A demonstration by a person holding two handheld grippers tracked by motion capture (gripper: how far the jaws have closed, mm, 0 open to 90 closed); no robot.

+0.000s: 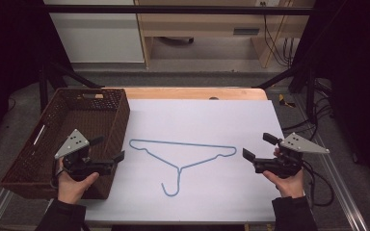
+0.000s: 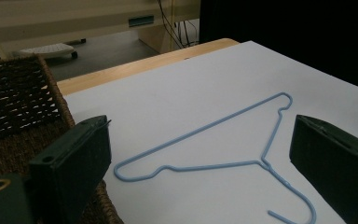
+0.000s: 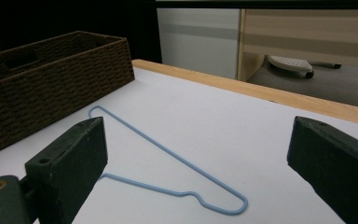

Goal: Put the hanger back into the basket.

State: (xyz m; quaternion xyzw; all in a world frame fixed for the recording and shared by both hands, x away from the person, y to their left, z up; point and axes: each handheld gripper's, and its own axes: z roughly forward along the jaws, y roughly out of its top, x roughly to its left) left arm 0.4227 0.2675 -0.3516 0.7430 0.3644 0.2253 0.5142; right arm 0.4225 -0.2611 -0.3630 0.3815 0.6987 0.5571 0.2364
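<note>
A light blue wire hanger [image 1: 183, 156] lies flat on the white sheet [image 1: 202, 120] in the middle of the table, its hook toward the front edge. My left gripper [image 1: 110, 149] is open over the basket's right front corner, left of the hanger, with nothing between its jaws. My right gripper [image 1: 259, 147] is open at the sheet's right side, just right of the hanger's right end, also holding nothing. The hanger [image 2: 223, 156] lies ahead between the left jaws. In the right gripper view the hanger [image 3: 168, 158] lies ahead between the right jaws.
A dark brown woven basket [image 1: 113, 125] stands at the table's left, beside the hanger; the basket [image 3: 51, 88] is also in the right gripper view. The wooden table edge [image 1: 192, 93] runs along the back. Cables hang off the right side.
</note>
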